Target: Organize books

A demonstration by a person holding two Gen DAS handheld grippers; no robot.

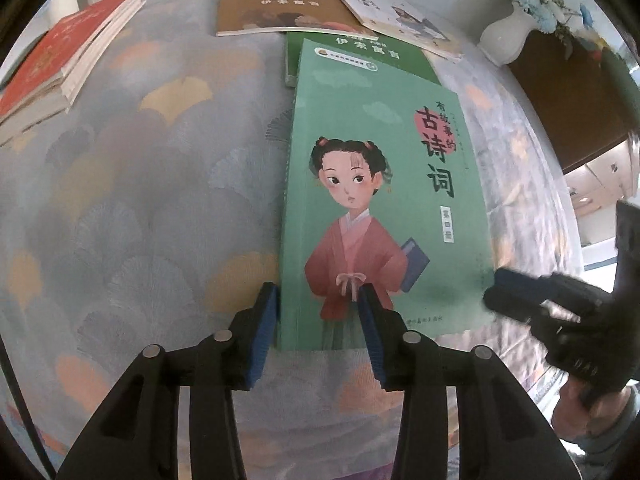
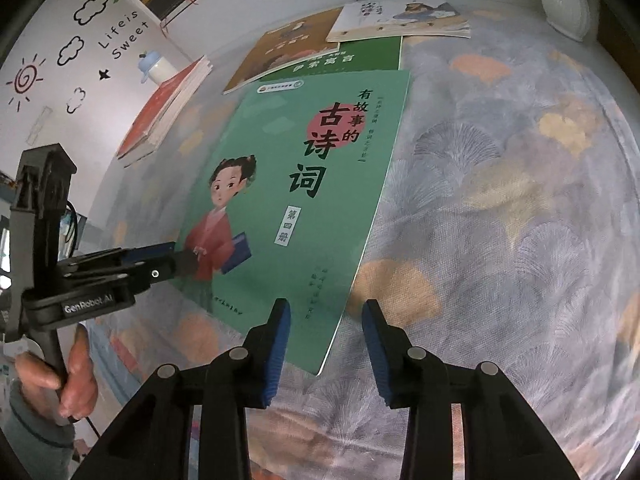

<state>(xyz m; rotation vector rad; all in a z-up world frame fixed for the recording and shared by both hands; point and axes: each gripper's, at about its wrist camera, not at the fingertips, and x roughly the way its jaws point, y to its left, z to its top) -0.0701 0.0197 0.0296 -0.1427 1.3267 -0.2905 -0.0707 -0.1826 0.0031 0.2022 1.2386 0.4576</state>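
Straddling the near end of the green book point(image 1: 380, 160) with both tools. Left gripper point(image 1: 318, 296) over the near left corner, one blue pad just outside the spine edge and the other above the cover, fingers released and pinching nothing. Right gripper point(image 2: 326, 308) over the near right corner, one pad above the cover and the other past the edge over the tablecloth point(image 2: 500, 200), likewise slack, clamping nothing. At the lower left of the right wrist view, a hand point(image 2: 76, 376) wrapped round the left tool's handle. Lying face up on the patterned tablecloth, showing a girl in a red robe on the cover, far end resting on a dark green book point(image 1: 360, 56). Farther back, lying flat, a brown book point(image 1: 280, 8) touching the dark green one, with a white book point(image 1: 400, 12) overlapping its right corner. Off to the left, well apart from these, a red stack of books point(image 1: 68, 60). At the far right, standing upright, a white vase point(image 1: 506, 36) holding blue flowers. Beyond the table, a wall point(image 2: 120, 40) drawn with clouds, a sun and "Life is Sweet".
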